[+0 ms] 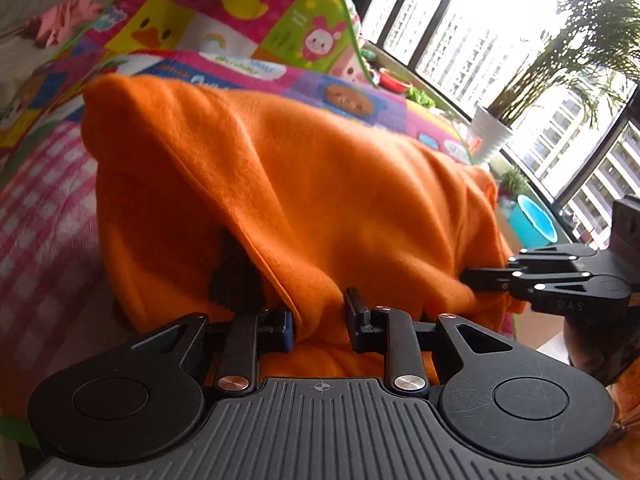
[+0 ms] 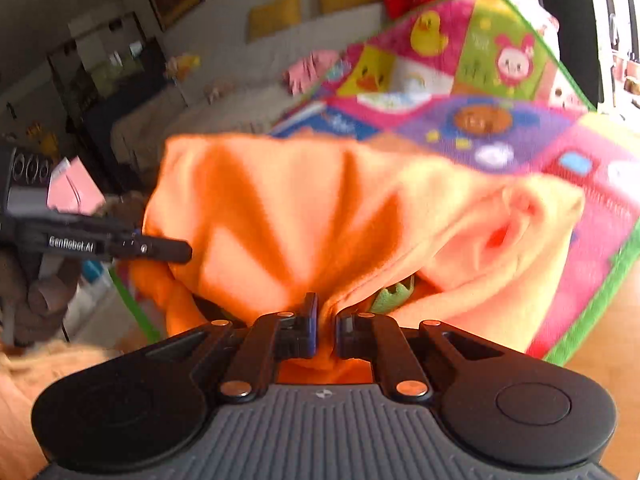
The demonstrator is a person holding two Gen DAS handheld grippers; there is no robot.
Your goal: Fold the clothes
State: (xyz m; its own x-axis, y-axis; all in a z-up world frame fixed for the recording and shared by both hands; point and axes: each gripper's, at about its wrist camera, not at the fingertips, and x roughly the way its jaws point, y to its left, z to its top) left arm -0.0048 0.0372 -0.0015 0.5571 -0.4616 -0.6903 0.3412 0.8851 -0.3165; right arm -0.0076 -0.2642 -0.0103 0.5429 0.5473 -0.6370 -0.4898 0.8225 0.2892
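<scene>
Left wrist: potted plant [image 1: 494, 132] beyond orange garment [image 1: 304, 200]

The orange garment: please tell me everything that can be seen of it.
The orange garment is soft, fleece-like cloth, one bright colour, with a dark patch near its lower fold and a green bit peeking out in the right wrist view. It hangs bunched and creased, lifted above the cartoon play mat. The left gripper and the right gripper each pinch a gathered part of its near edge.

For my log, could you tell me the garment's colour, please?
The garment is plain orange, clearest in the left wrist view.
</scene>
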